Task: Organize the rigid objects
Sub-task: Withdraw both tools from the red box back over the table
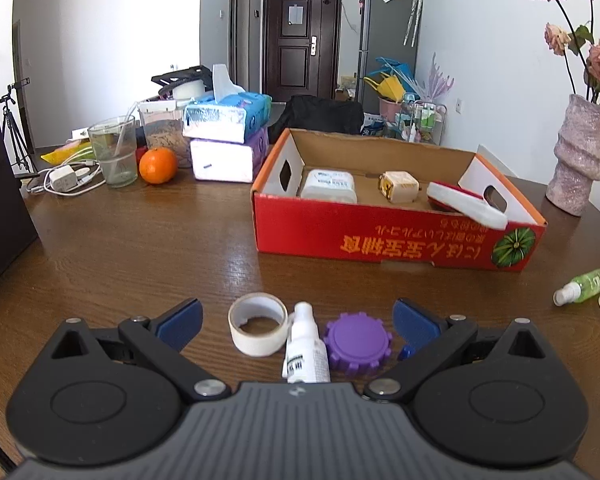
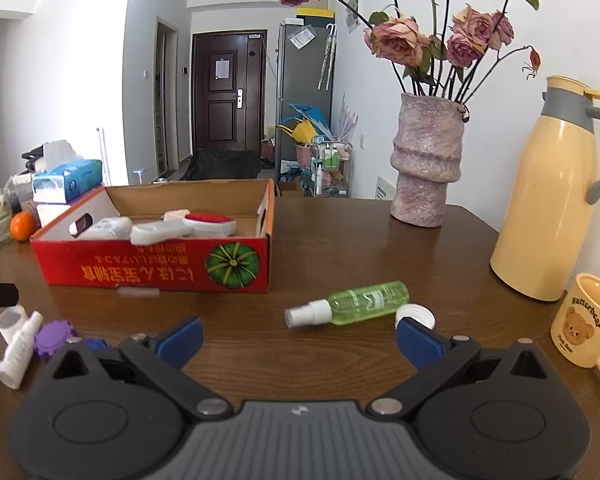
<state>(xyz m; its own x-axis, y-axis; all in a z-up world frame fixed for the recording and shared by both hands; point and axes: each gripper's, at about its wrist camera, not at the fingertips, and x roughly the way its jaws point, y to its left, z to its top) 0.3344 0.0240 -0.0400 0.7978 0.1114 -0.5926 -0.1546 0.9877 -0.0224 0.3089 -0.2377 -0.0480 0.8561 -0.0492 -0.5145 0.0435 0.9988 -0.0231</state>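
A red cardboard box stands open on the wooden table with a white container, a cream block and a red-and-white handle tool inside. My left gripper is open and empty, with a tape roll, a small white bottle and a purple gear-shaped lid lying between its fingers. My right gripper is open and empty, just short of a green spray bottle and a white cap.
A pink vase of roses, a cream thermos and a bear mug stand at the right. Tissue packs, an orange, a glass and a charger sit at the back left.
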